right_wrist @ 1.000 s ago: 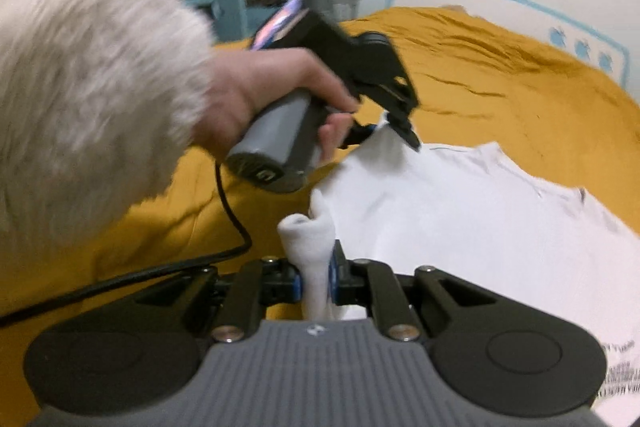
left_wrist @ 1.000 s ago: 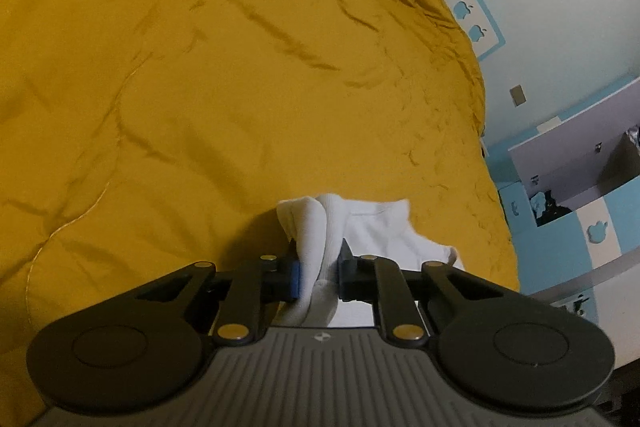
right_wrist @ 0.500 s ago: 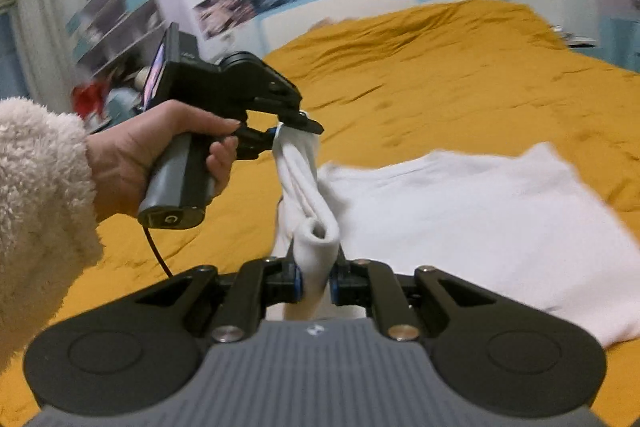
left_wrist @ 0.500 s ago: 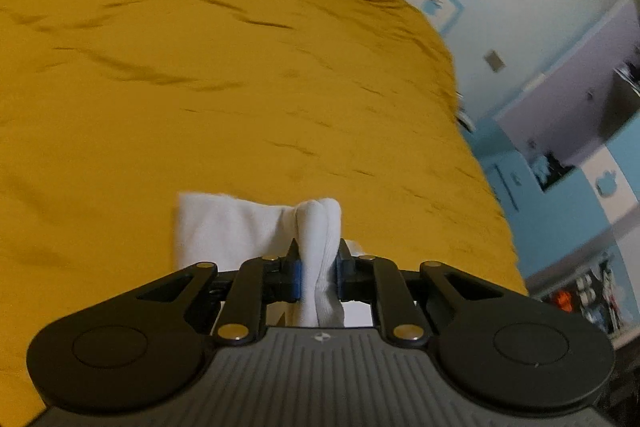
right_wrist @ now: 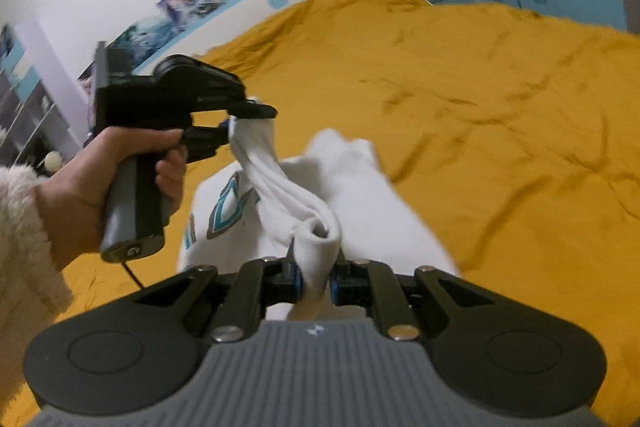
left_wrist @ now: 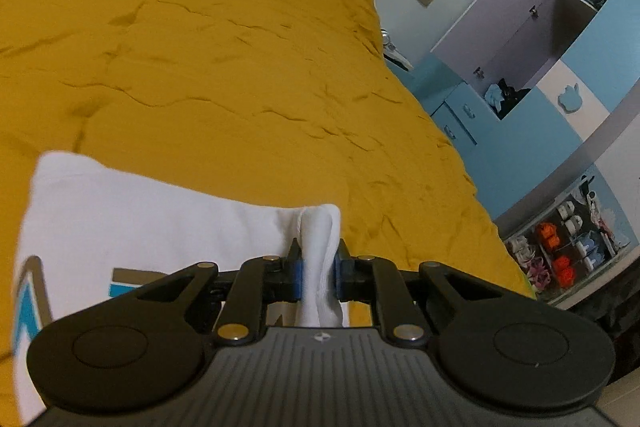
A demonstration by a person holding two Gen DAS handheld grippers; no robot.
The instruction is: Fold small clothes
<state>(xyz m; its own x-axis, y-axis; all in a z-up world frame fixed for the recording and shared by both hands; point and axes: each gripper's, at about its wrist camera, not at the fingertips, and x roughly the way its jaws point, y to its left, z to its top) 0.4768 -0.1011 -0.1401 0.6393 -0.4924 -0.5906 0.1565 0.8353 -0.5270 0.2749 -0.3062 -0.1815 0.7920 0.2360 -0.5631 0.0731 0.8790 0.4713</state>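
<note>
At the lower centre of each wrist view, the tongs pinch a bunched fold of the white cotton T-shirt with a teal-and-grey print (right_wrist: pixel 360 195): the right tongs (right_wrist: pixel 316 277) and the left tongs (left_wrist: pixel 318 267). In the right wrist view's left half, the bare left hand (right_wrist: pixel 120 171) grips its handle upright, its tongs pointing right, the shirt hanging between them above the mustard-yellow bedspread (right_wrist: pixel 500 99).

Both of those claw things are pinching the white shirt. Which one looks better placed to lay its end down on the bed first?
Probably the right gripper: its bunch of the white printed T-shirt sits low over the mustard-yellow bedspread, while the left gripper holds its end raised.
</note>
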